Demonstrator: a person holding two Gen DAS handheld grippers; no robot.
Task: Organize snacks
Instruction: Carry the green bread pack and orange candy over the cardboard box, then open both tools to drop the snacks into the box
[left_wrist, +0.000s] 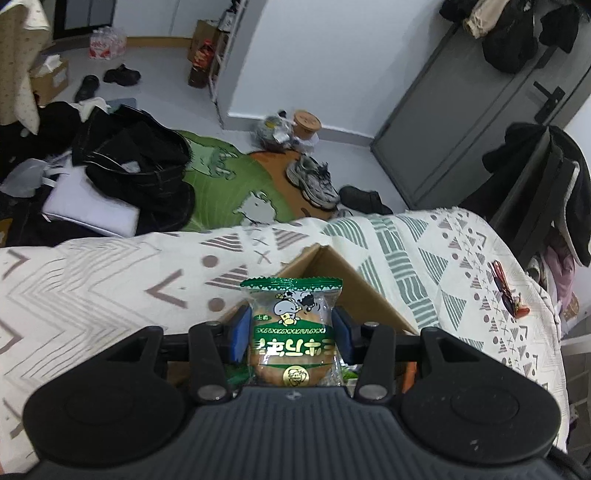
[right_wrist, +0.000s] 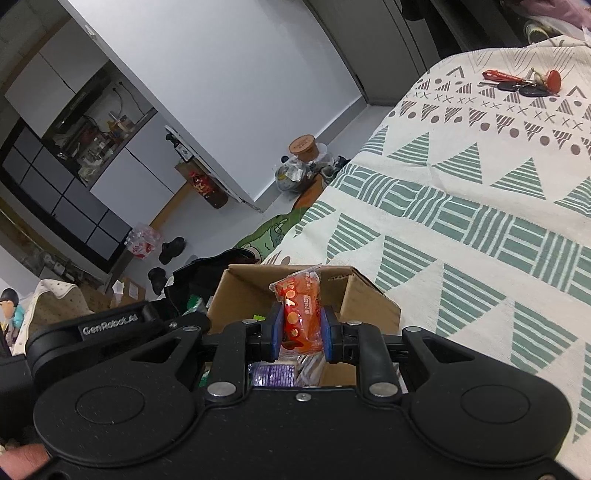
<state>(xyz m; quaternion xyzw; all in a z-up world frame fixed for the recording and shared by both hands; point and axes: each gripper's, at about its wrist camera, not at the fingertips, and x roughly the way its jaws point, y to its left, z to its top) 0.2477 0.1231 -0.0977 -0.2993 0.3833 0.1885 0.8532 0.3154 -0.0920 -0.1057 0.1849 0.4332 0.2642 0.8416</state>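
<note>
The left gripper (left_wrist: 291, 334) is pinching a green snack packet (left_wrist: 292, 328) between its blue pads (left_wrist: 239, 334), holding it upright over the open cardboard box (left_wrist: 364, 291) that is sitting on the patterned cloth (left_wrist: 110, 273). The packet is showing a cartoon cow, a green band of lettering and a round brown biscuit through its clear wrapper, and its crimped top edge is standing level with the box's far corner. The right gripper (right_wrist: 300, 330) is squeezing an orange snack packet (right_wrist: 301, 314) between its own blue pads (right_wrist: 275, 332), also above the same box (right_wrist: 369, 299), where a purple packet (right_wrist: 273, 374) and other wrappers are lying at the bottom. The orange packet is leaning slightly, with its clear sealed end pointing up toward the box's far wall. In the right wrist view a bunch of keys (right_wrist: 524, 83) with a red tag is lying on the cloth (right_wrist: 461, 206), well away from the box, near the far edge. Beyond the cloth's edge, clothes (left_wrist: 136, 166), a green rug (left_wrist: 221, 192) and a pair of sneakers (left_wrist: 314, 179) are lying scattered on the floor.
</note>
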